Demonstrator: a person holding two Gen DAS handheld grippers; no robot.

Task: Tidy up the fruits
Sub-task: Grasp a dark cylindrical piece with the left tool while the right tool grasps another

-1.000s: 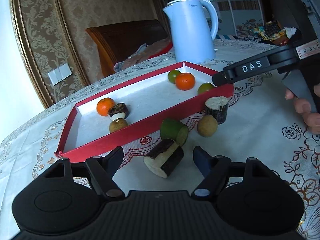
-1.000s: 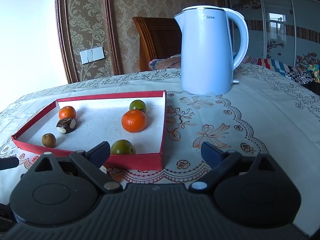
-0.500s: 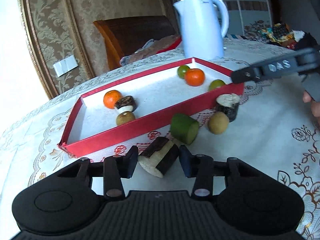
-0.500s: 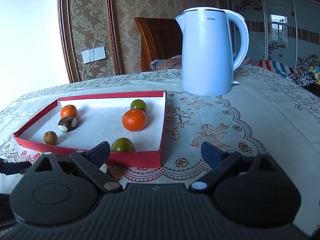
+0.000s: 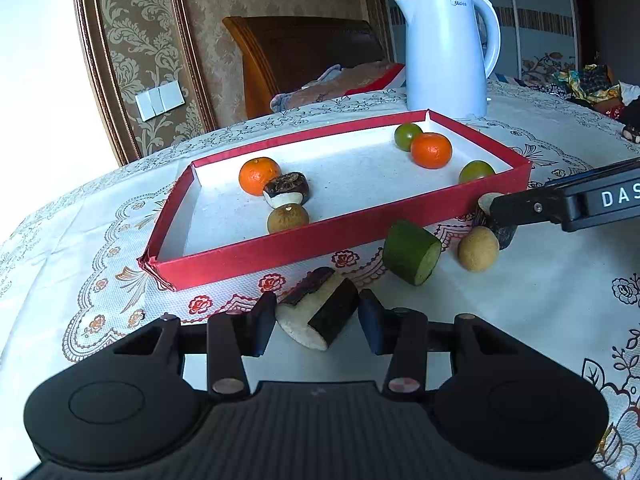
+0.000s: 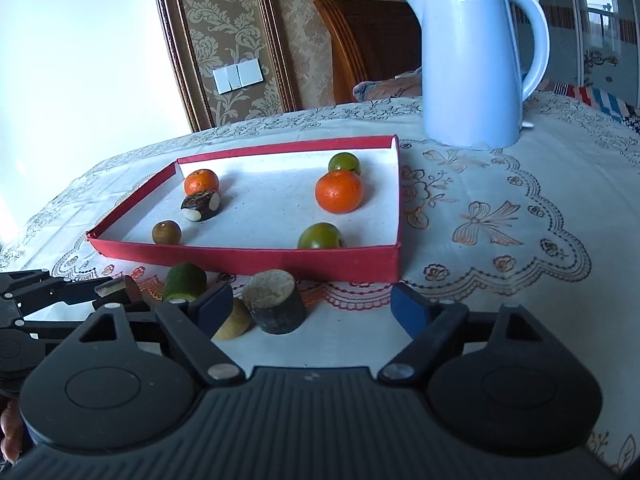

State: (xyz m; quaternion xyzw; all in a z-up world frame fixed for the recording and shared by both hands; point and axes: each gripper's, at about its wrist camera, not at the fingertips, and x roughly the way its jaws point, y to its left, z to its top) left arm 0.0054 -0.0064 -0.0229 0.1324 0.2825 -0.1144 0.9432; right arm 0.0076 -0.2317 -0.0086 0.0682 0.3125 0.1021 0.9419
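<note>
At six o'clock from the red tray (image 5: 352, 228), the left gripper (image 5: 316, 322) had just closed on the dark-skinned fruit chunk (image 5: 320, 312) to lift it in; the right gripper (image 6: 308, 308), closing unclenched, straddled another chunk (image 6: 276, 300)

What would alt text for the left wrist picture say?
Black tongs close around a dark-skinned cut piece on a lace tablecloth, just before a red tray holding oranges and green fruits, a white kettle behind.

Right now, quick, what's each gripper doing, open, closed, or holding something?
Left gripper: shut on the dark-skinned cane piece, lying on the tablecloth.
Right gripper: open, jaws have just been closing; the upright dark stump stands between them, not gripped.
</note>
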